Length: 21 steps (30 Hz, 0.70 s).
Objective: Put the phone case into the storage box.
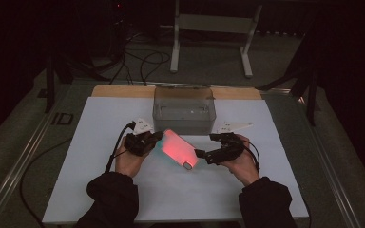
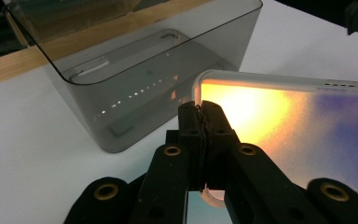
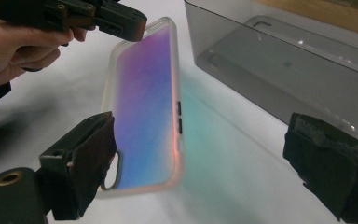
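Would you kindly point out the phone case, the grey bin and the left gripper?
phone case (image 3: 144, 102), right gripper view, its iridescent back.
grey bin (image 1: 184, 112), high view, its front wall.
left gripper (image 2: 204, 122), left gripper view, its jaw tips.

Colours I see from the operator's seat.
My phone case (image 3: 144, 107) is frosted and iridescent, shading from orange-red through purple and blue to teal. The bin (image 1: 184, 110) at the tabletop's far edge is smoky grey and see-through. The sheet (image 1: 100, 142) is white; both grippers are black.

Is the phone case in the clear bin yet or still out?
Out. The phone case hangs above the white mat in front of the clear bin, pinched at one edge by the left tongs.
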### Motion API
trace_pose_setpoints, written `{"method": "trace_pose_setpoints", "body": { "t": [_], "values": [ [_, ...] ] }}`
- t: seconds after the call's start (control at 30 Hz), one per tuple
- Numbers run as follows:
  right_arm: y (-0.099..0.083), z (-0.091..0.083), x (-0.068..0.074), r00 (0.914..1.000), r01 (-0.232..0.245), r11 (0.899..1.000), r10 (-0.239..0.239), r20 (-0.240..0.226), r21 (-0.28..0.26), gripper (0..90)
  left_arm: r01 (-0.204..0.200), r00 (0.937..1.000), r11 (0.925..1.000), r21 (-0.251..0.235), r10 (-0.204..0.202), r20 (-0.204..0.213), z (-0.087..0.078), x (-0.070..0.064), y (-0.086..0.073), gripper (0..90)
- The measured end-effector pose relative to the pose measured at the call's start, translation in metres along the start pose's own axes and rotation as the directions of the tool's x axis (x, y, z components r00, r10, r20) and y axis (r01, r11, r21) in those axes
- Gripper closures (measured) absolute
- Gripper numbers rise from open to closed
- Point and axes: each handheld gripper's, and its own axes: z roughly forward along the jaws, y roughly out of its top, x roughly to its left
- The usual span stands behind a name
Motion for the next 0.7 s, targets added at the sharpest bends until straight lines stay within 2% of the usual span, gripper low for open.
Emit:
{"method": "trace_pose_setpoints", "body": {
  "t": [0.23,0.27,0.5,0.57,0.63,0.7],
  "values": [
    [0.009,0.010,0.003,1.0000,-0.003,1.000,0.003,-0.006,0.025,13.1,-0.008,0.9999,0.9999,-0.014,0.008,0.011,-0.002,-0.003,0.003,89.4],
    [0.010,0.012,0.003,0.9997,-0.009,1.000,0.009,-0.022,0.028,13.8,-0.008,0.9999,0.9998,-0.016,0.008,0.011,-0.002,-0.003,0.003,89.4],
    [0.012,0.023,0.003,0.9989,-0.016,0.998,0.018,-0.043,0.069,18.4,-0.011,0.9999,0.9993,-0.037,0.011,0.011,-0.005,-0.004,0.004,89.4],
    [0.013,0.025,0.004,0.9987,-0.022,0.997,0.025,-0.043,0.076,21.7,-0.013,0.9998,0.9986,-0.050,0.014,0.013,-0.007,-0.004,0.005,89.4],
    [0.014,0.027,0.003,0.9969,-0.035,0.996,0.040,-0.068,0.081,25.1,-0.011,0.9998,0.9982,-0.059,0.012,0.016,-0.007,-0.004,0.005,89.4],
    [0.016,0.029,0.002,0.9934,-0.046,0.995,0.055,-0.101,0.087,34.2,-0.008,0.9997,0.9980,-0.062,0.010,0.022,-0.008,-0.004,0.005,89.4]
  ]
}}
